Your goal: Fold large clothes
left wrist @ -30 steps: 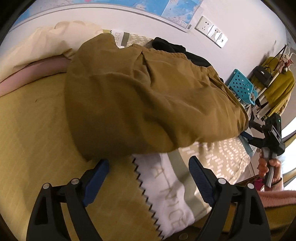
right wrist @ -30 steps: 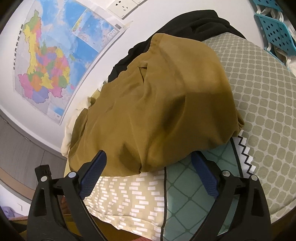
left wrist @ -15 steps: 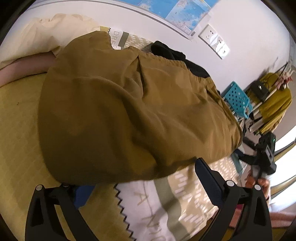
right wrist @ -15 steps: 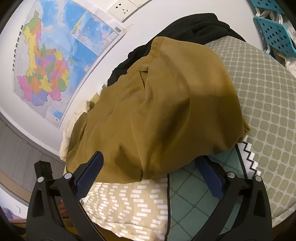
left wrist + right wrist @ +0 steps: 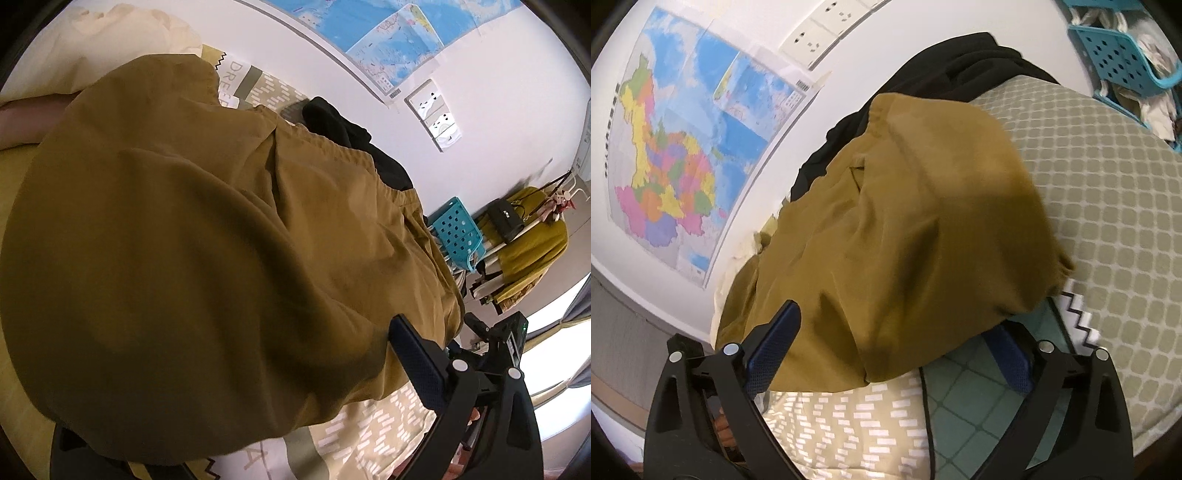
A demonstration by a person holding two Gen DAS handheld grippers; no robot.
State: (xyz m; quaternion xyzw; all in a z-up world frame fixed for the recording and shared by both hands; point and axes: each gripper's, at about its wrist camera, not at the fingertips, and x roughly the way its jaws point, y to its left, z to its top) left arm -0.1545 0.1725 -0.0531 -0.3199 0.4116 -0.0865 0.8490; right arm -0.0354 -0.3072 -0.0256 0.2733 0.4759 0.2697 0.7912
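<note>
A mustard-brown garment (image 5: 207, 258) lies bunched on the patterned bed cover (image 5: 1108, 206), partly over a black garment (image 5: 960, 70) near the wall. The left claw (image 5: 236, 417) is spread wide, its near edge of the cloth draped between the fingers, ungripped. The right claw (image 5: 890, 354) is likewise released, straddling the garment's edge.

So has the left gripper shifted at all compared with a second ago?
Yes. The left gripper has pushed forward under the near edge of the brown garment, which now covers one finger, judged against the patterned bedspread.
</note>
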